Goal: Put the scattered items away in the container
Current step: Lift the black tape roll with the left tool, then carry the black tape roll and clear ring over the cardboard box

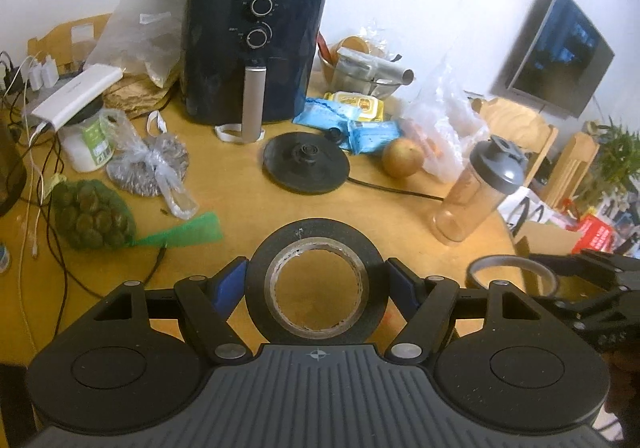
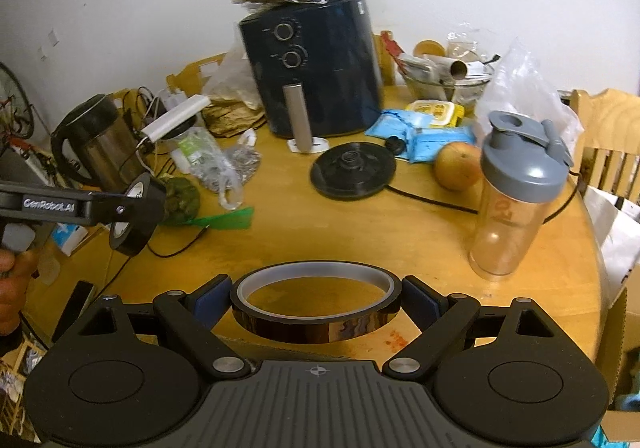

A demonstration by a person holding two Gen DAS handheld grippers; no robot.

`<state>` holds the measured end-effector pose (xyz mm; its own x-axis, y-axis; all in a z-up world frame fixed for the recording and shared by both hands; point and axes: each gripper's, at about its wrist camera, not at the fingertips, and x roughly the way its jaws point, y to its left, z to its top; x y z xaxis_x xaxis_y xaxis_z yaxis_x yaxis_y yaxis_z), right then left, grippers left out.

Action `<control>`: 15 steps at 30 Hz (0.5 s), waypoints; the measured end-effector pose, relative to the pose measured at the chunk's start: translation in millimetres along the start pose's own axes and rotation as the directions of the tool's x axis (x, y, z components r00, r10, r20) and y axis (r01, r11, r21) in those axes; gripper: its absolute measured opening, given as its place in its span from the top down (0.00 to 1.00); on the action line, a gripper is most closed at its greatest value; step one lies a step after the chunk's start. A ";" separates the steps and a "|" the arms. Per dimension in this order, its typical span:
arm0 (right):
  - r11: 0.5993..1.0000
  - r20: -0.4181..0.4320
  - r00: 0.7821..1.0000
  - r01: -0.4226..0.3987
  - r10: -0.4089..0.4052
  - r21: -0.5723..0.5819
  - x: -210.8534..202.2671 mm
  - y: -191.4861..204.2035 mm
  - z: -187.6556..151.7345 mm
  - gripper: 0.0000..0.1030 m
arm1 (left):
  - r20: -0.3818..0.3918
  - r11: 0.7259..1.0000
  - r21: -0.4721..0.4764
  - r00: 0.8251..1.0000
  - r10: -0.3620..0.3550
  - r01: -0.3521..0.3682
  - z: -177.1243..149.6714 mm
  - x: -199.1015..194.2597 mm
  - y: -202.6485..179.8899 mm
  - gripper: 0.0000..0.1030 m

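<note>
My left gripper [image 1: 316,282] is shut on a thick black tape roll [image 1: 316,236] with a clear inner ring, held above the wooden table [image 1: 240,216]. The same black tape roll [image 2: 134,216] shows at the left of the right wrist view, clamped in that gripper and raised off the table. My right gripper [image 2: 316,298] is shut on a thin brown tape ring [image 2: 316,322] with a pale inner band, its blue pads [image 2: 208,298] pressing both sides. That brown tape ring [image 1: 510,272] also appears at the right edge of the left wrist view. No container is clearly visible.
A dark air fryer [image 1: 256,56] stands at the back with bagged flatbreads on top. A kettle base [image 1: 306,164], an orange [image 1: 402,158], a shaker bottle [image 1: 476,192], a green net of fruit [image 1: 92,218], bags, cables and a kettle [image 2: 100,144] crowd the table.
</note>
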<state>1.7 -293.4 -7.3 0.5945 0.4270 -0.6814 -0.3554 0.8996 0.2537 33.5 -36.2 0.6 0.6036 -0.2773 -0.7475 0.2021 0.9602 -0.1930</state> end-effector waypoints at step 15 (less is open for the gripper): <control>0.998 -0.128 0.990 -0.066 0.063 -0.019 13.7 16.6 -25.6 0.11 | -0.126 0.998 -0.054 0.992 -0.018 0.011 -56.4 6.2 -3.0 0.30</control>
<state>-14.5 -274.9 -30.0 0.4736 0.4675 -0.7464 -0.4073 0.8677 0.2850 -6.9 -38.9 -39.3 0.4977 -0.2882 -0.8181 0.1670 0.9574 -0.2357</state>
